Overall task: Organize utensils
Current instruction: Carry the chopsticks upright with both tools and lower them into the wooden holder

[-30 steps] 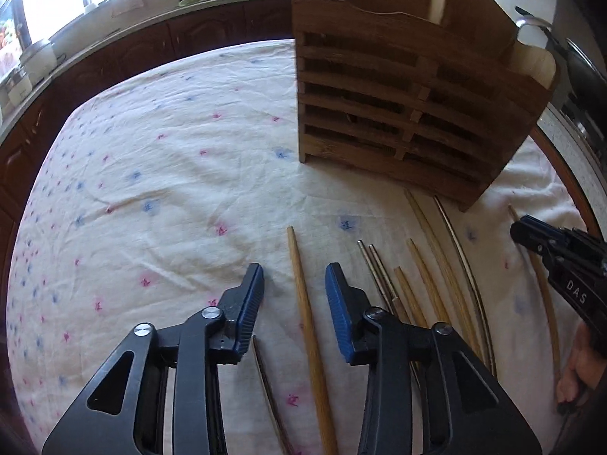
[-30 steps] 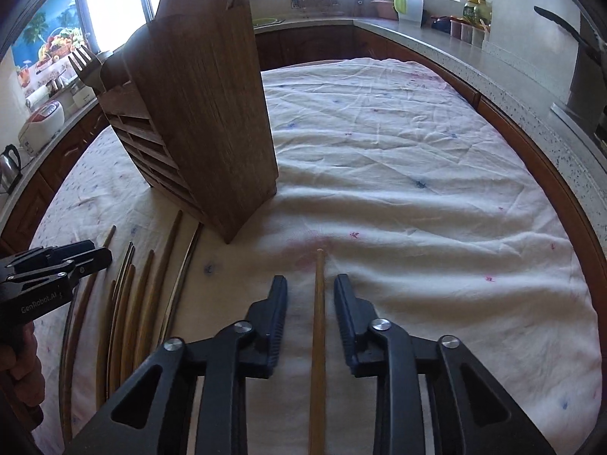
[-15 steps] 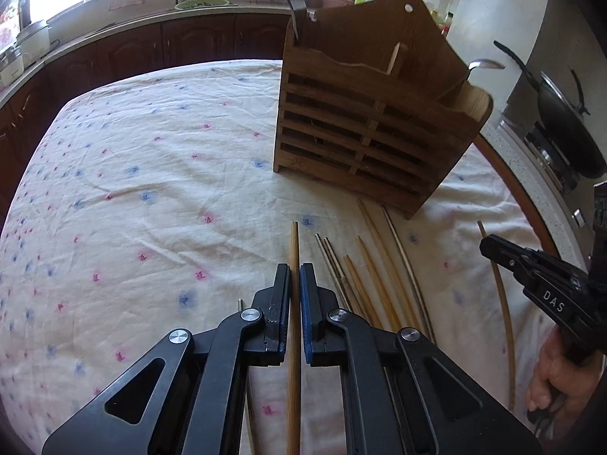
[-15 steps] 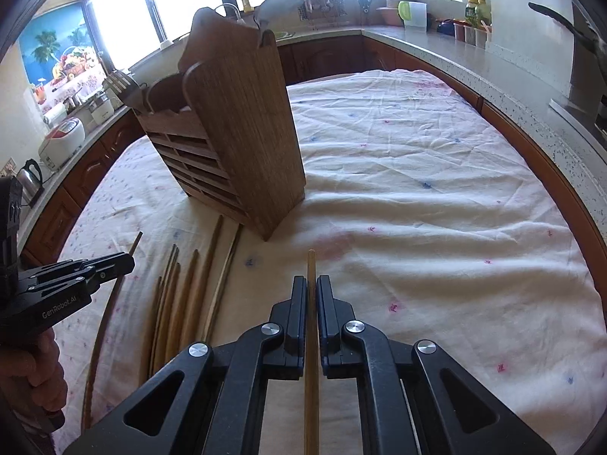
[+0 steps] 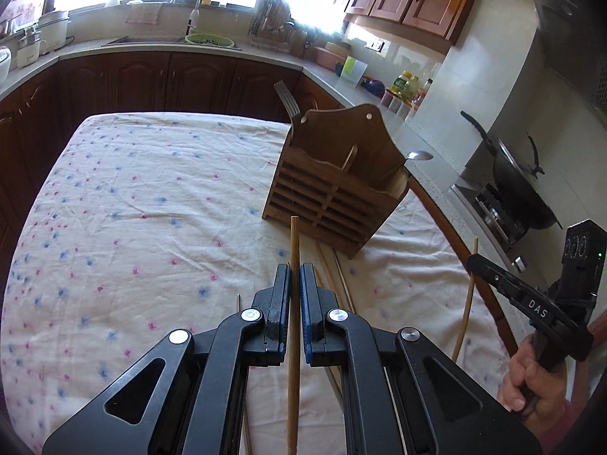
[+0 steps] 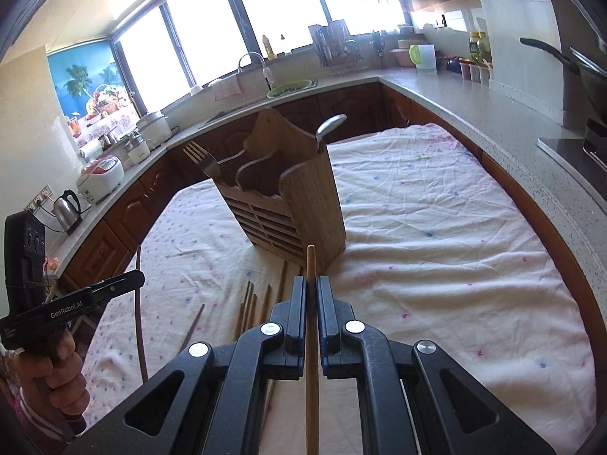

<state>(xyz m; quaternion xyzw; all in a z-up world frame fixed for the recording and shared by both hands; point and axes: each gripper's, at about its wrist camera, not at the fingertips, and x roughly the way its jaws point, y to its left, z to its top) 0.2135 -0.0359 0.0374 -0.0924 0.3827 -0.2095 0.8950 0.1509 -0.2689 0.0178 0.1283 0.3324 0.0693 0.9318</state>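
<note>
- My left gripper (image 5: 295,278) points forward and down over the table, its jaws clamped tight on one wooden chopstick (image 5: 293,303).
- That chopstick runs straight out past my fingertips, its tip aimed at the foot of the wooden utensil holder (image 5: 334,193).
- My right gripper (image 6: 311,290) is posed the same way, jaws closed on a second chopstick (image 6: 310,341), tip toward the holder's near corner.
- Each of my hands (image 6: 57,375) wraps a pistol-style handle; both tools sit lifted above the cloth.
- More chopsticks (image 6: 252,305) lie side by side on the flowered tablecloth (image 5: 151,189), just before the holder.
- A fork (image 6: 201,159) and a spoon (image 6: 330,125) stand in the holder.
</note>
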